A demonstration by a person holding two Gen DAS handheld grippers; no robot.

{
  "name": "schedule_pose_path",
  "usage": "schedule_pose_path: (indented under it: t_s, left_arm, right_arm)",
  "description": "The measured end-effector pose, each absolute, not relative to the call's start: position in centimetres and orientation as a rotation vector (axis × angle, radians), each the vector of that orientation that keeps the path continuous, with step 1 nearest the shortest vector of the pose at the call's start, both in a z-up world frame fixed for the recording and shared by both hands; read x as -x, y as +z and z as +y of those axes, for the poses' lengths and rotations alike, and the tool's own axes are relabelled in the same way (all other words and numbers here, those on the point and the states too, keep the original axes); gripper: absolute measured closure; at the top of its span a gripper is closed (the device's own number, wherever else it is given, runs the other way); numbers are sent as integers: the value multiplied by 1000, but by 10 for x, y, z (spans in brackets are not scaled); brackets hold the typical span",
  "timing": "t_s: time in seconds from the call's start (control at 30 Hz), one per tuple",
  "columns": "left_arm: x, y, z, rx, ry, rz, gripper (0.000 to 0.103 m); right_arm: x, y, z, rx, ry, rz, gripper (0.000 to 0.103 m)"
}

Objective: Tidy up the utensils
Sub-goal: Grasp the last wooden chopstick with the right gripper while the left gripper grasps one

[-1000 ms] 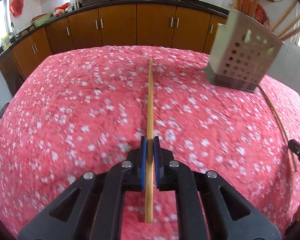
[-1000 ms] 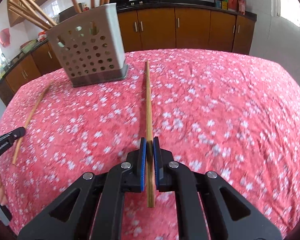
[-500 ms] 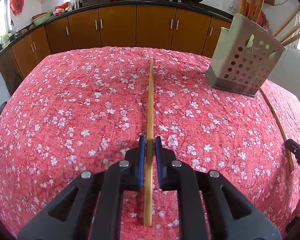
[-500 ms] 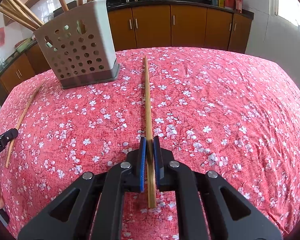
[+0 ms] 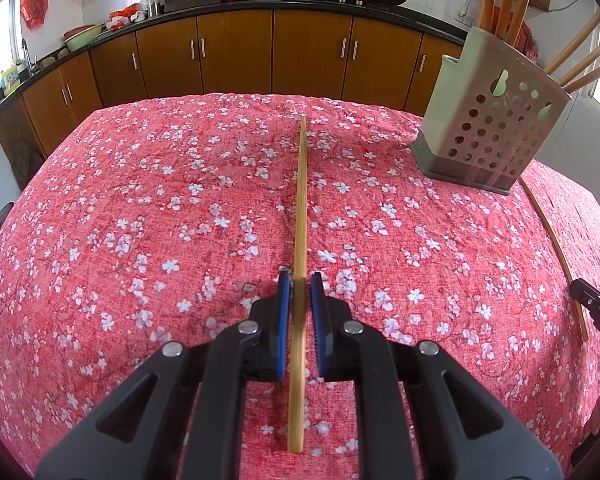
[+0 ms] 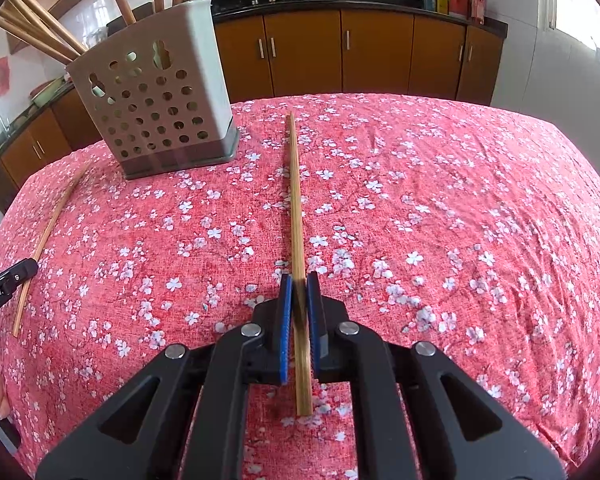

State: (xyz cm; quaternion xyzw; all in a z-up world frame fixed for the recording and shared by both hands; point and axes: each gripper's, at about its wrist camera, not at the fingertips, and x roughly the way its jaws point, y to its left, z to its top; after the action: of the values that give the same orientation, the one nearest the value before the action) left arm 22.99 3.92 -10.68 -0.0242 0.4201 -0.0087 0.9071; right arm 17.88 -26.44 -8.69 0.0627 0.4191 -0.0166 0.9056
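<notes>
Both jaws nearly closed: left gripper (image 5: 299, 286) and right gripper (image 6: 299, 286) each pinch a chopstick (image 5: 301, 208).

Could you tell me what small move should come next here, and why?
Probably lift the right gripper, shut on its chopstick, toward the perforated holder just beyond on its left. That chopstick is held near one end, and the holder already carries other chopsticks. The left gripper also holds a chopstick, so it could follow after.
</notes>
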Motion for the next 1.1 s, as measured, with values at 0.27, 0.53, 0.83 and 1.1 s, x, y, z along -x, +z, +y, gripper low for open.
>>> schedule_pose_path:
  t_s: [0.27,0.53,0.83,1.1]
  left_arm:
    - [-230,-106,39,53,-18,867,90]
    - [-230,-106,40,57,-19,867,90]
    - [-225,-105,36,36,-25,870,90]
    - [-207,-103,28,-10,-39,875,90]
  right_arm:
    - [-179,-87,-264,-131,-35,865,94]
    - [-178,-87,-263,-137,-35,864,94]
    - [-178,-86,-264,-145,-32,863,94]
    - [-172,-85,-265,-164,-24,862,94]
